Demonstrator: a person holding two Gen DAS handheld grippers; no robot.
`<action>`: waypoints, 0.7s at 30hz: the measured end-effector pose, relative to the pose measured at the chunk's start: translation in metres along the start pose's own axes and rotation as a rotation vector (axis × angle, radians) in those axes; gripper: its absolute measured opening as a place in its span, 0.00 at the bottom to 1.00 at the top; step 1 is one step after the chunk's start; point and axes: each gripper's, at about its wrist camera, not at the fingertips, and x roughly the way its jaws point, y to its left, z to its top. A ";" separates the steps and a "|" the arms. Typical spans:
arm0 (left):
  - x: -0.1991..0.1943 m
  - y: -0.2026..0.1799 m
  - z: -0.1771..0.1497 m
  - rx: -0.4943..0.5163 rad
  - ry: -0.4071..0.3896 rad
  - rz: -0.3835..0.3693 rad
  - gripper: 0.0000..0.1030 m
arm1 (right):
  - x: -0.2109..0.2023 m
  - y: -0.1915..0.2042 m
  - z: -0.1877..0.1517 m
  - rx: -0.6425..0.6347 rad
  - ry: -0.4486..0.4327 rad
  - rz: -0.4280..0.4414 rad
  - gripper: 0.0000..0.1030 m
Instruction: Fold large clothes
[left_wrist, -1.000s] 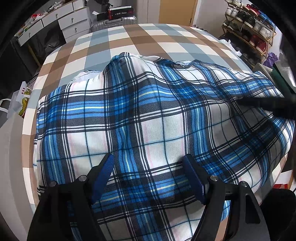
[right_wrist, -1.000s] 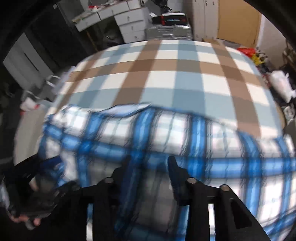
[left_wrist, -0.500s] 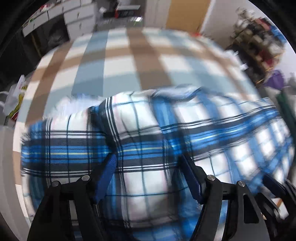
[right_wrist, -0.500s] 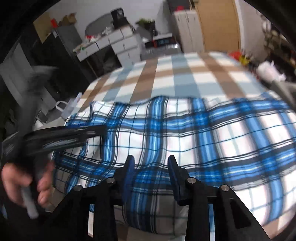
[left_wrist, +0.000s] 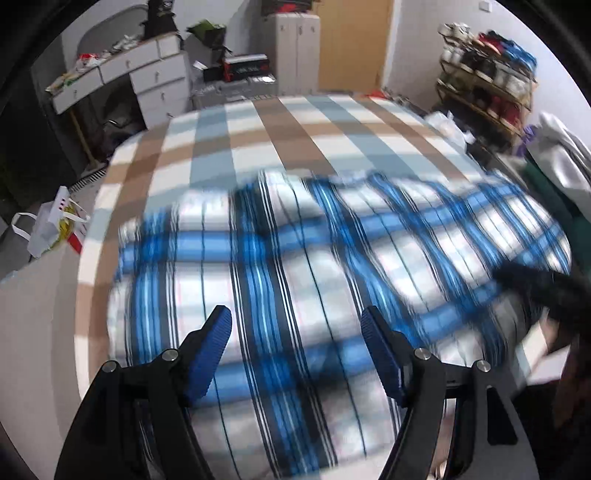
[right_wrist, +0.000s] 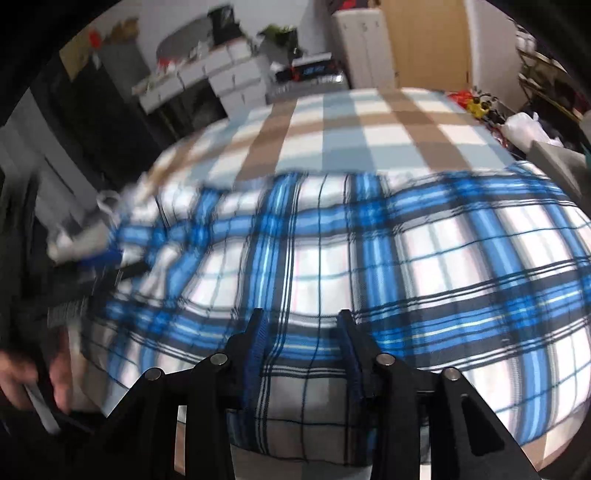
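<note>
Ahead of both claws: one bed (left_wrist: 258, 133) under a brown, pale blue and white checked cover.
Garment: one blue, white and black plaid cloth (left_wrist: 332, 258), spread over the bed's near half, rumpled at its far edge.
Left gripper (left_wrist: 295, 328): released, blue pads wide apart above the plaid.
Right gripper (right_wrist: 301, 328): narrower gap, plaid between its fingers; grip cannot be told.

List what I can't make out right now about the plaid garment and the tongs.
- Plaid garment: left wrist view is motion-blurred, so folds and collar are unreadable.
- Its near hem: cut off behind the right tongs in the right wrist view.
- Right tongs' grip: open or pinching cloth, unclear.
- Left tongs: a blurred dark shape in the right wrist view.
</note>
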 end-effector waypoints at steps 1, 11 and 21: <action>0.005 -0.001 -0.002 0.008 0.023 0.013 0.66 | -0.004 0.001 0.000 0.000 -0.015 0.023 0.38; 0.024 0.010 -0.013 -0.038 0.138 0.170 0.68 | 0.037 0.059 -0.029 -0.315 0.141 -0.105 0.37; 0.010 -0.097 -0.006 0.329 -0.037 0.133 0.69 | -0.039 0.047 -0.004 -0.194 -0.182 -0.225 0.37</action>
